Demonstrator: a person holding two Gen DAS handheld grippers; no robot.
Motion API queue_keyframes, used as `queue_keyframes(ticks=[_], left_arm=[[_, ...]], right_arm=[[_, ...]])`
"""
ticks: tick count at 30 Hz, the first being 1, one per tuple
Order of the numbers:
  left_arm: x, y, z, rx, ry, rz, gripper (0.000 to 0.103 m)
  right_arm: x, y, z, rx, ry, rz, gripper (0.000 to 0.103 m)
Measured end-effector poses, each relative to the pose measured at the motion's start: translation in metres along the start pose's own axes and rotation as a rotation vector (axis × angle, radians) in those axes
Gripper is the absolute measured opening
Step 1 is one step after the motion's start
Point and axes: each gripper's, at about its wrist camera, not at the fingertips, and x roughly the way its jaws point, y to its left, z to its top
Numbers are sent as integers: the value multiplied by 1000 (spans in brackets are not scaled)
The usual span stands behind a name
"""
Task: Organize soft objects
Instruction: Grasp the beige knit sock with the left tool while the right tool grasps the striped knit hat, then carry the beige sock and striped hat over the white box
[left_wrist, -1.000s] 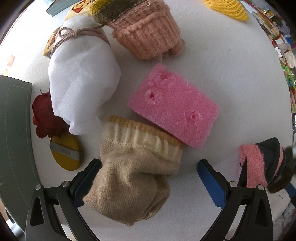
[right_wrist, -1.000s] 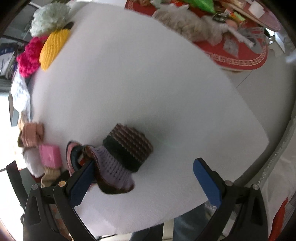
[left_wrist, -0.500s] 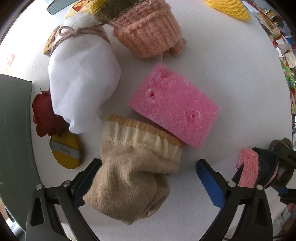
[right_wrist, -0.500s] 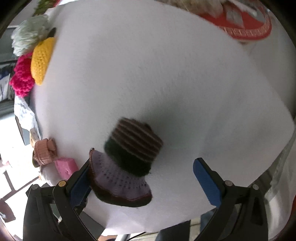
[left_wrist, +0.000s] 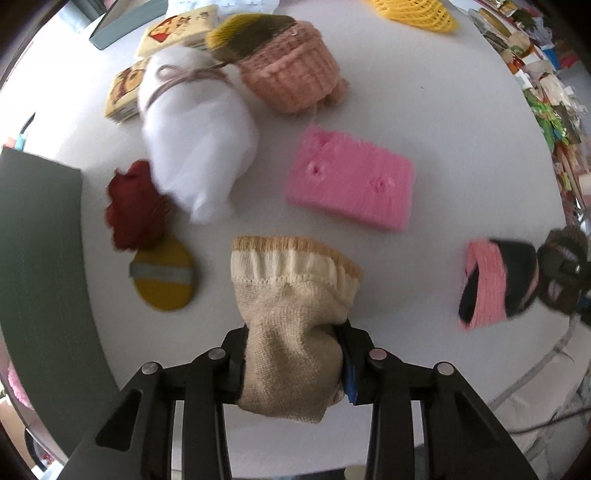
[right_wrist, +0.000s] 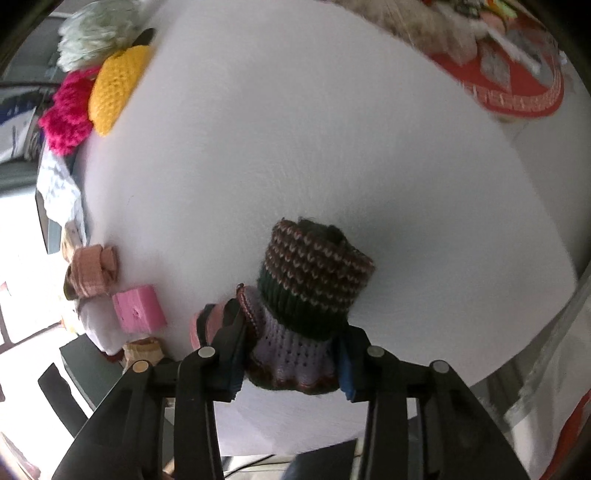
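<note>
My left gripper (left_wrist: 291, 365) is shut on a beige knit sock (left_wrist: 291, 317) at its toe end, the cream cuff pointing away over the white table (left_wrist: 424, 110). My right gripper (right_wrist: 291, 363) is shut on the lilac end of a brown, green and lilac knit sock (right_wrist: 314, 280). That sock and gripper show at the right edge of the left wrist view (left_wrist: 563, 266), next to a pink and black knit piece (left_wrist: 495, 284). A pink sponge (left_wrist: 351, 182) lies beyond the beige sock.
A white tied pouch (left_wrist: 195, 144), a peach and olive knit hat (left_wrist: 288, 62), a dark red flower (left_wrist: 133, 206) and a yellow puff (left_wrist: 162, 273) lie at left. A grey bin (left_wrist: 37, 258) is far left. Yellow (right_wrist: 116, 88) and magenta (right_wrist: 66, 114) knits sit at the far edge.
Both grippers closed: the left on the beige sock, the right on the striped knit sock. The left view pulled back slightly, and the sock no longer touches the pink sponge.
</note>
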Motion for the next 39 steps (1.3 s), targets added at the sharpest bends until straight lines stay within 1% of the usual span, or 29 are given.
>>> queue_keyframes(ticks=[5, 8, 12, 16, 19, 23, 28, 32, 39], left_arm=[[-15, 1, -21, 61, -5, -4, 38], [-25, 3, -32, 76, -3, -35, 38], [-45, 8, -40, 95, -30, -66, 38], [-64, 19, -41, 90, -73, -95, 38], [-79, 37, -43, 75, -113, -106, 38], [-105, 51, -51, 51, -176, -99, 38], [-134, 77, -65, 6, -258, -77, 38], [-145, 106, -75, -69, -299, -64, 38], [-152, 155, -96, -201, -331, -45, 38]], right_arm=[[-23, 4, -13, -67, -26, -37, 43], [-31, 13, -24, -114, -30, -55, 43], [-44, 30, -47, -230, -20, -104, 43], [-55, 56, -70, -359, -35, -131, 43], [-56, 79, -87, -435, -29, -134, 43], [-56, 107, -108, -524, -14, -123, 43], [-61, 141, -118, -609, -29, -117, 43], [-62, 169, -126, -670, -37, -110, 43], [-57, 212, -148, -769, -35, -105, 43]])
